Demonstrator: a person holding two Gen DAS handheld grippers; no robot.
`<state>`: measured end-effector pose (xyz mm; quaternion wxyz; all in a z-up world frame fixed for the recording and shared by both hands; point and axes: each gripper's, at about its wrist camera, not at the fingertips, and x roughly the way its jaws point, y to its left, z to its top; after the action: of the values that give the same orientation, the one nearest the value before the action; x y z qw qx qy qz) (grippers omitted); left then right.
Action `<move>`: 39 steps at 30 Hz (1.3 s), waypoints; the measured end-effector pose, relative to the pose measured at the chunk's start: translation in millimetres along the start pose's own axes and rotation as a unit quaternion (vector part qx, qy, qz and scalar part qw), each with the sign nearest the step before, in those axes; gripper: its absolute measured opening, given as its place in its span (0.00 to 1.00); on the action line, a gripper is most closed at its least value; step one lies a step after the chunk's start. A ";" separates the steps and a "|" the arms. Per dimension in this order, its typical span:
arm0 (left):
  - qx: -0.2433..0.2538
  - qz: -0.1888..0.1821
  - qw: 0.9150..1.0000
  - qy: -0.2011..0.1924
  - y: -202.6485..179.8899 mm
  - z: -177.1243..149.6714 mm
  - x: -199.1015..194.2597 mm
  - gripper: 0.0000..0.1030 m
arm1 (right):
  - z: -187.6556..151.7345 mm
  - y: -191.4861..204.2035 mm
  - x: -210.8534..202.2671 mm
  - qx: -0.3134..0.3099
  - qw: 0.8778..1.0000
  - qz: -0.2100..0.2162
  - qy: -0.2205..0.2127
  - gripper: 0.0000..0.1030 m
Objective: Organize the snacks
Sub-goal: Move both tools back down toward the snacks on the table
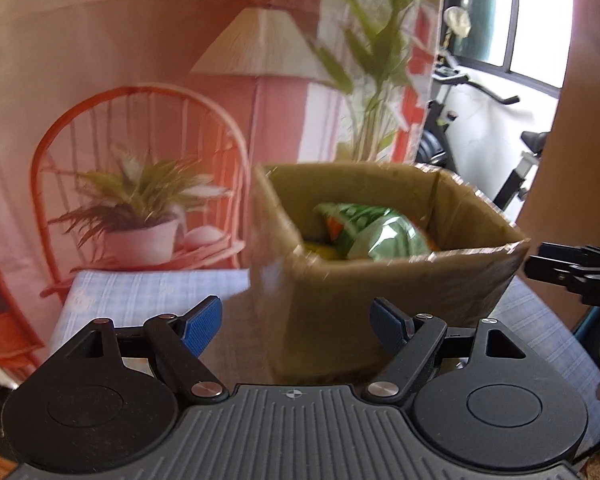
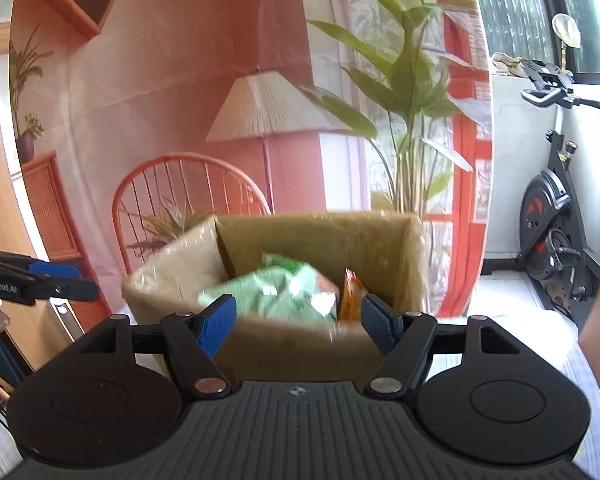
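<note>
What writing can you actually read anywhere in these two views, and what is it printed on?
"enRobot.AI", its start cut off at the frame edge: on the side of the left gripper, seen in the right wrist view.
"DA", cut off: on the right gripper, seen in the left wrist view.
Print on the green snack bag in the cardboard box: too blurred to read.

One open cardboard box [image 1: 380,288] stands on one table covered with a pale blue checked cloth [image 1: 140,292]. Inside the box there is one green snack bag [image 2: 276,292], one orange packet [image 2: 350,294] beside it, and something yellow [image 1: 320,249] underneath, too hidden to count. Two grippers are visible, the left gripper [image 1: 296,320] and the right gripper [image 2: 296,322], each with two blue-padded fingers, and one exercise bike [image 2: 552,216] stands by the window.
</note>
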<state>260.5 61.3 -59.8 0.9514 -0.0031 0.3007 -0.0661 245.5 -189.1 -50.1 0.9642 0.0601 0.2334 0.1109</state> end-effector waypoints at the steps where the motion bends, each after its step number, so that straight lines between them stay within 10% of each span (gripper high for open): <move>1: -0.010 0.003 1.000 0.004 4.0 -7.3 0.8 0.80 | -8.5 -0.7 -2.6 0.004 1.000 -0.002 0.004 0.69; 17: -0.092 -0.028 0.990 0.099 -6.3 -112.3 27.1 0.80 | -117.8 -13.8 -16.8 0.035 0.992 -0.075 0.098 0.71; 39: -0.070 -0.072 0.983 0.155 -49.0 -144.6 34.1 0.80 | -164.0 -26.2 -8.8 0.050 0.980 -0.121 0.151 0.82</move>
<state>199.3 13.3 -195.5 0.8834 -0.0808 0.4477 -0.1125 166.7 -206.1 -195.6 0.9200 0.0615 0.3870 -0.0109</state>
